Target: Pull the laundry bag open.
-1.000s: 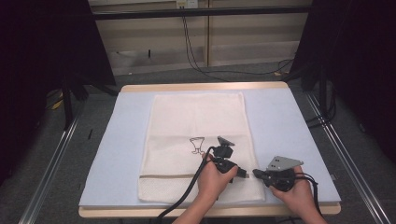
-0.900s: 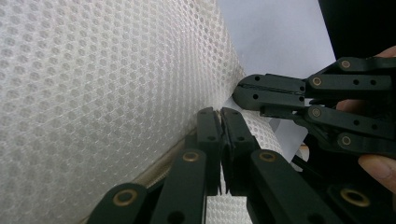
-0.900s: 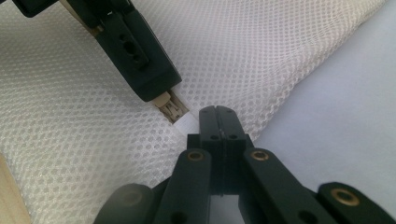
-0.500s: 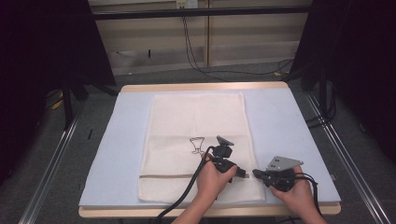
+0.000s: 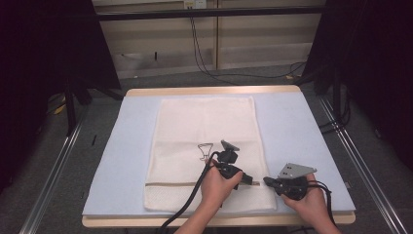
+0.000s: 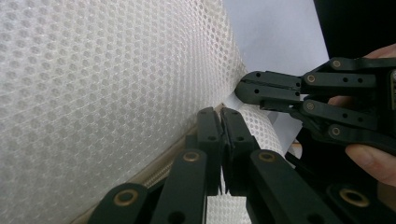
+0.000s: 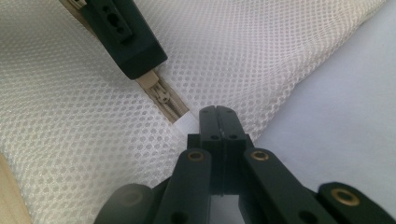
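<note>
- Fingers of left gripper (image 5: 254, 183) and right gripper (image 5: 266, 180) pinched tight at mesh bag's (image 5: 204, 146) zipper end, near right corner.
- Pale blue tabletop (image 5: 292, 131), wooden-edged.
- Grey floor (image 5: 58, 161), dark curtains (image 5: 44, 53), cables (image 5: 204, 53) behind.

A: Free room, far half?

B: Mesh laundry bag (image 5: 204, 146) lies flat; the blue mat (image 5: 292, 126) is bare to its left, right and far sides, open to passage.

A: Obstacles?

B: Near right corner only. Left gripper (image 5: 255, 183) and right gripper (image 5: 266, 180), jaws together, meet tip to tip at the zipper (image 7: 161, 98) end, just beside each other; cables trail toward the near edge.
</note>
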A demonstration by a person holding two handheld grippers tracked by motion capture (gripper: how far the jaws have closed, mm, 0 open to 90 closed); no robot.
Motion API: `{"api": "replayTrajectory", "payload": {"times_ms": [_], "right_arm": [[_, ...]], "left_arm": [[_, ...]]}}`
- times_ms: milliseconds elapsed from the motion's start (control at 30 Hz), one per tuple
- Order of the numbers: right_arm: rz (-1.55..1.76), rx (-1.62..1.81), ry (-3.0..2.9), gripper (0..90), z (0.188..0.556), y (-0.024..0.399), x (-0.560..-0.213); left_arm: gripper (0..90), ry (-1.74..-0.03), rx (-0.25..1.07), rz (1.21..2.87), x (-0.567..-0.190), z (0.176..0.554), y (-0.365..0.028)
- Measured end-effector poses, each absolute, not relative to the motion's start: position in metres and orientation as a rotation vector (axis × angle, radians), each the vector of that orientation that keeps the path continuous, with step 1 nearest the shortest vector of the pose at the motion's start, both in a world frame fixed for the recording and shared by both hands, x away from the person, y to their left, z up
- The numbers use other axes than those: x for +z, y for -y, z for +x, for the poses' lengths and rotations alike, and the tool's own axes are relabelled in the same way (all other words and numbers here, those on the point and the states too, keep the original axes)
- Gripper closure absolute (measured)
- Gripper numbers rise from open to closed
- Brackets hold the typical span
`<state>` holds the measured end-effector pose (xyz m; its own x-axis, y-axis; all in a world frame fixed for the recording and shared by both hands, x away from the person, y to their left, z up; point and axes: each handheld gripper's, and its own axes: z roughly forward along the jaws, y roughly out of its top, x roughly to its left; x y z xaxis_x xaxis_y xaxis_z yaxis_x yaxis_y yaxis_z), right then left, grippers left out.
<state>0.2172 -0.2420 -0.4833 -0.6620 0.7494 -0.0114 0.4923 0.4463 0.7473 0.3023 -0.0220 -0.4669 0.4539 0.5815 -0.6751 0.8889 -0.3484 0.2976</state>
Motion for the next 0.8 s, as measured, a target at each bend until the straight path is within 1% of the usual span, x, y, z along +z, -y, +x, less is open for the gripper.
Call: {"api": "replayTrajectory", "payload": {"times_ms": [300, 367, 400, 567, 600, 667, 800], "right_arm": [[1.055, 1.053, -2.363, 90.0, 0.217, 0.242, -0.483], [1.058, 1.054, -2.361, 90.0, 0.217, 0.242, -0.483], [1.059, 1.055, -2.361, 90.0, 0.217, 0.242, -0.483], [1.058, 1.055, -2.360, 90.0, 0.217, 0.242, -0.483], [1.058, 1.056, -2.360, 90.0, 0.217, 0.242, -0.483], [1.057, 1.057, -2.360, 90.0, 0.217, 0.242, -0.484], [1.059, 1.059, -2.360, 90.0, 0.218, 0.242, -0.484]], "left_arm": [[87.8, -1.224, -0.617, 2.047, -0.464, 0.303, 0.015], [87.8, -1.208, -0.619, 2.066, -0.464, 0.304, 0.014], [87.8, -1.229, -0.619, 2.039, -0.465, 0.303, 0.015], [87.8, -1.225, -0.625, 2.050, -0.466, 0.303, 0.014], [87.8, -1.201, -0.623, 2.062, -0.466, 0.304, 0.013], [87.8, -1.206, -0.604, 2.070, -0.465, 0.304, 0.012], [87.8, -1.217, -0.614, 2.061, -0.465, 0.304, 0.009]]}}
